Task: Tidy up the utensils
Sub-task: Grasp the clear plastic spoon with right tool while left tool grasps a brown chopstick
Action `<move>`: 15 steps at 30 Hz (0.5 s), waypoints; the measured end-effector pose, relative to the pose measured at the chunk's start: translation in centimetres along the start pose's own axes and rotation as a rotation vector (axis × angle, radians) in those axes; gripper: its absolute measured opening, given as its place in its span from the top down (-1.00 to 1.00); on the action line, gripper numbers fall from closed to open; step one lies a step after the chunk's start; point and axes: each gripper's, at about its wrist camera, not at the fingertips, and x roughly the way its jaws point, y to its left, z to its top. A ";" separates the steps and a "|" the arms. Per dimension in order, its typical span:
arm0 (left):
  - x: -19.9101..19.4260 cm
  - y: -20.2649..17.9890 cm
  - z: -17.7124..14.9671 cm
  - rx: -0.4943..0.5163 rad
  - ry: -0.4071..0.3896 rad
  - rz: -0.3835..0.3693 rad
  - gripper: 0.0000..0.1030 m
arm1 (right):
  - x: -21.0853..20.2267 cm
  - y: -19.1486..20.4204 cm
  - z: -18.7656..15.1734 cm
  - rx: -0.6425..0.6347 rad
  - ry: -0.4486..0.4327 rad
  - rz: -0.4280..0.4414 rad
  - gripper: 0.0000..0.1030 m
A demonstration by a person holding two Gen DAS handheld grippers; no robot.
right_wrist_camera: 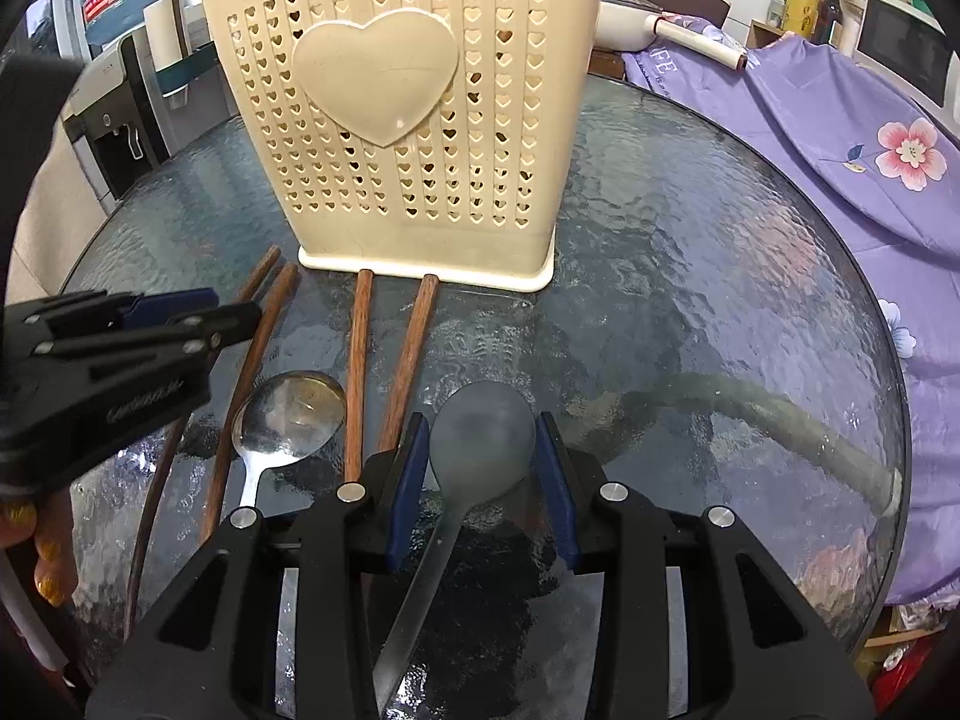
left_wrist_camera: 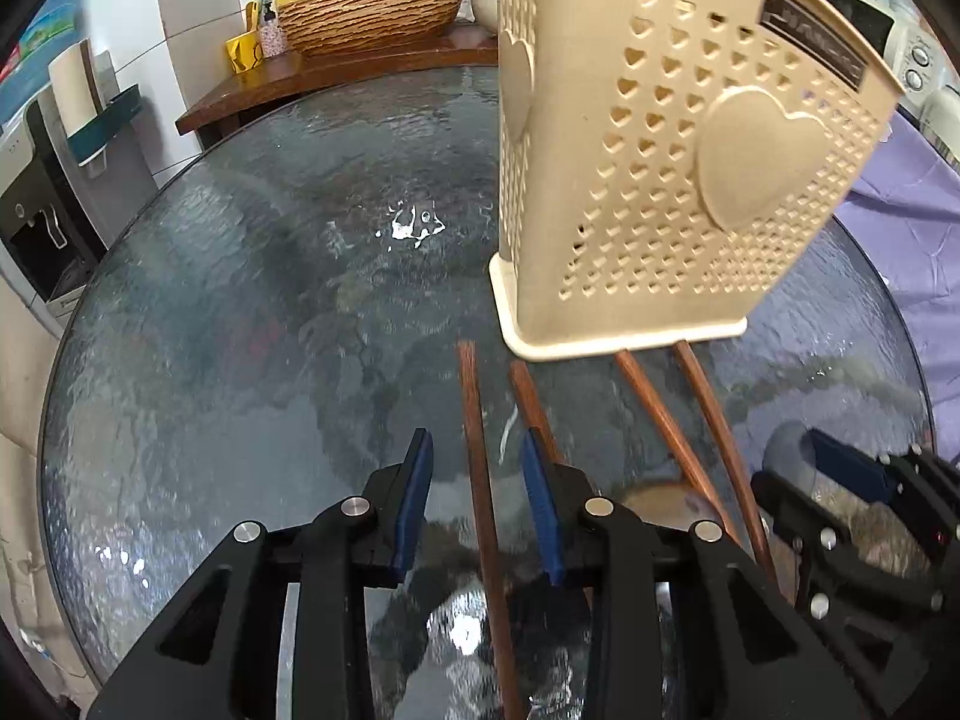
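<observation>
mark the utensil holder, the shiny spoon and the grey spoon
utensil holder [right_wrist_camera: 378,75]: right wrist view, raised heart on its front.
shiny spoon [right_wrist_camera: 291,414]: right wrist view, bowl.
grey spoon [right_wrist_camera: 483,432]: right wrist view, bowl.

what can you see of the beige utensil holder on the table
The utensil holder is a tall beige plastic box, walls pierced with rows of small heart holes, a big raised heart on each visible face and a dark label near the rim. It stands upright on the glass table on a flared base. Four chopstick tips lie close before it.
</observation>
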 end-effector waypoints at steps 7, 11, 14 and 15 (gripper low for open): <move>0.5 -0.2 0.7 0.000 -0.007 0.030 0.61 | 0.1 0.3 -0.2 0.005 -0.013 -0.009 0.29; 0.8 0.3 1.0 -0.005 -0.004 0.034 0.77 | 0.1 0.3 -0.2 0.008 -0.021 0.002 0.29; 0.9 0.8 1.2 -0.022 -0.008 0.028 0.85 | 0.1 -0.4 0.0 0.031 -0.026 0.041 0.29; 0.9 1.0 1.2 -0.027 -0.008 0.024 0.86 | 0.1 -0.7 0.2 0.036 -0.029 0.045 0.29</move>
